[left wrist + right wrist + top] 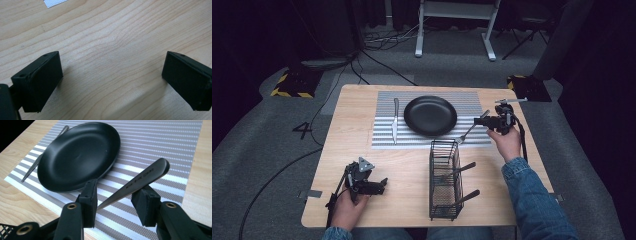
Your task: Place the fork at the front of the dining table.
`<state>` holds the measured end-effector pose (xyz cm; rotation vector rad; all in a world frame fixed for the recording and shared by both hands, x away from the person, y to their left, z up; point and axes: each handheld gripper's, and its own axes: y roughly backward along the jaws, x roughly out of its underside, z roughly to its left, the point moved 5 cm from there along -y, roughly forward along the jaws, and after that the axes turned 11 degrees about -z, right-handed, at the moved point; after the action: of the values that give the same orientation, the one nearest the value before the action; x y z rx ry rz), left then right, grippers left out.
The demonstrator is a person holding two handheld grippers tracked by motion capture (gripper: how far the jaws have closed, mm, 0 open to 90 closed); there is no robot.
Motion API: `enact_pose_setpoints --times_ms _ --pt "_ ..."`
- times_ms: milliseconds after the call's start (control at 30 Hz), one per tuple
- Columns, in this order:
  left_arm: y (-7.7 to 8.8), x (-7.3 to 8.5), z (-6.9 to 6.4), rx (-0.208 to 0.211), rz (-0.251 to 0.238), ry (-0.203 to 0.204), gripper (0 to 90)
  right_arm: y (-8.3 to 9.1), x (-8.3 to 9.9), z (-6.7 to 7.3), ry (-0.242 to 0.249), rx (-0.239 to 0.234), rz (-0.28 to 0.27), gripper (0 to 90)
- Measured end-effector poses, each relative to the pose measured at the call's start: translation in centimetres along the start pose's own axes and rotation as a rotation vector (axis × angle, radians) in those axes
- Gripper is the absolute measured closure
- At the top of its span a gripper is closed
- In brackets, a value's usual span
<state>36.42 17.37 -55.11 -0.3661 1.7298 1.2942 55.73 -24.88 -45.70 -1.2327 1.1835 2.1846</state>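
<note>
Right gripper view, fork (140, 180) handle slanting up-right, apparently loose between half-open right tool (117, 203).

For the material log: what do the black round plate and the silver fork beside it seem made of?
Black round plate: probably matte-coated metal or melamine, given its soft dull sheen; unclear which. Silver fork: likely stainless steel, judging by its brushed grey shine and stamped handle lettering.

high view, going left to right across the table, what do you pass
left tool → knife → plate → fork → right tool. The wire basket sits nearer, below the plate, so it is left out.
</note>
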Motion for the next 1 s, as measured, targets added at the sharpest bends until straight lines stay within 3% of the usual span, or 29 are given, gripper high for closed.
enact_pose_setpoints --times_ms 300,1000 --pt "0.0 0.0 0.0 0.0 0.0 0.0 3.3 0.0 1.3 -1.4 -0.04 0.016 0.027 54.8" --pt "0.0 0.0 0.0 0.0 0.0 0.0 3.3 -0.6 3.4 -3.1 -0.063 0.062 0.098 51.9"
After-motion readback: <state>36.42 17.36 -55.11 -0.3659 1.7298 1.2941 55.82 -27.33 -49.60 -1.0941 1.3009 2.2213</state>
